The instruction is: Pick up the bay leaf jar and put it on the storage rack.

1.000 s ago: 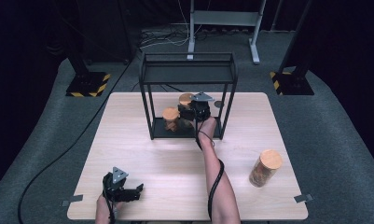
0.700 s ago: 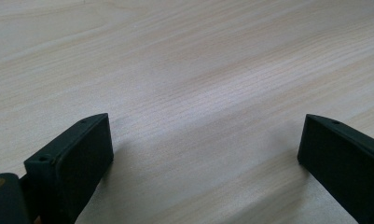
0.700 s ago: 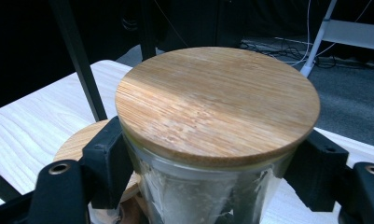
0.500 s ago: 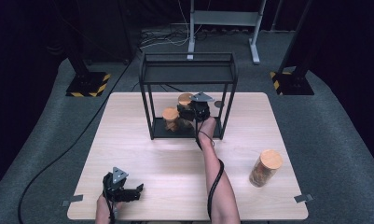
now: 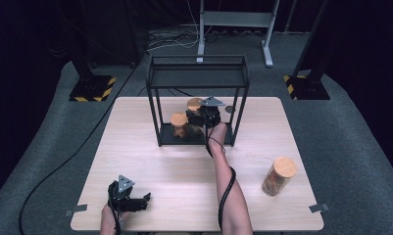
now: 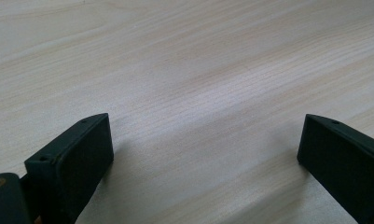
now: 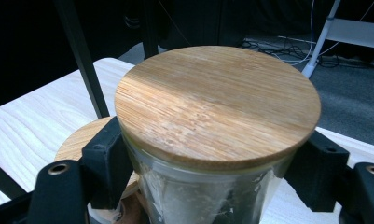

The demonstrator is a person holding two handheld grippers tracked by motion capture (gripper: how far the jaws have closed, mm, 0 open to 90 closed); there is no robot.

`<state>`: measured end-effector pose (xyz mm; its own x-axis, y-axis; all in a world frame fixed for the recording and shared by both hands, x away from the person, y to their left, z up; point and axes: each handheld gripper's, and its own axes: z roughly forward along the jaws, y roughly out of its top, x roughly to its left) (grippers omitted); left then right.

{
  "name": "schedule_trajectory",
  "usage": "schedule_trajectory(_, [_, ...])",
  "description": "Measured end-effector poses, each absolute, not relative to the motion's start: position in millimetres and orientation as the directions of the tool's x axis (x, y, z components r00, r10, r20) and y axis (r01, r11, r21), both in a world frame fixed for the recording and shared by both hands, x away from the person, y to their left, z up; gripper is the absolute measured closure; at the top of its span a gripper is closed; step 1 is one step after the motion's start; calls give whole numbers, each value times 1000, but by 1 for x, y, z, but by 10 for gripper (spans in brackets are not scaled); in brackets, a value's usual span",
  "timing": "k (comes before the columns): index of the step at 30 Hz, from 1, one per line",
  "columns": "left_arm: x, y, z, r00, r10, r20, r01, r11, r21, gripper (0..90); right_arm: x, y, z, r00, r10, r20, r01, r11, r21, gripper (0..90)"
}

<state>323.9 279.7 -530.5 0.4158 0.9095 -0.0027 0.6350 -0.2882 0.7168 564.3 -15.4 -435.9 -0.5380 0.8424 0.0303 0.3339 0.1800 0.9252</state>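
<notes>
right hand-held gripper (image 7: 212, 172) clamping jar (image 7: 208, 186) (unlabelled), bamboo lid (image 7: 217, 105)

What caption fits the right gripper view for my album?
The right claw grips a glass jar under its wooden lid, beside another jar in the black rack.

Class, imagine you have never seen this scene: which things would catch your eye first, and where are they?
First, the black wire rack at the table's far middle, where the right tool grips a glass jar under its bamboo lid, beside a second jar. Next, a lone jar stands at the near right. The left tool rests open at the near left of the wooden table.
</notes>
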Motion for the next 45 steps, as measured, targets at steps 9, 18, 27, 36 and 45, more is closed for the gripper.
schedule_trajectory(9, [324,280,-531,415,910,-3,635,-288,717,27,565,-16,-435,-541,840,32,340,184,922,243])
schedule_trajectory(18, [324,280,-531,416,909,-3,635,-288,717,27,566,-15,-434,-539,841,47,374,189,908,195])
schedule_trajectory(27, [324,280,-531,416,909,-2,635,-289,717,27,566,-12,-433,-518,849,105,489,193,851,51])
schedule_trajectory(36, [324,280,-531,416,909,-3,635,-289,717,27,556,-17,-425,-508,854,113,526,203,826,24])
schedule_trajectory(45, [324,280,-531,416,909,-2,635,-289,716,26,540,-23,-423,-530,838,130,543,218,811,21])
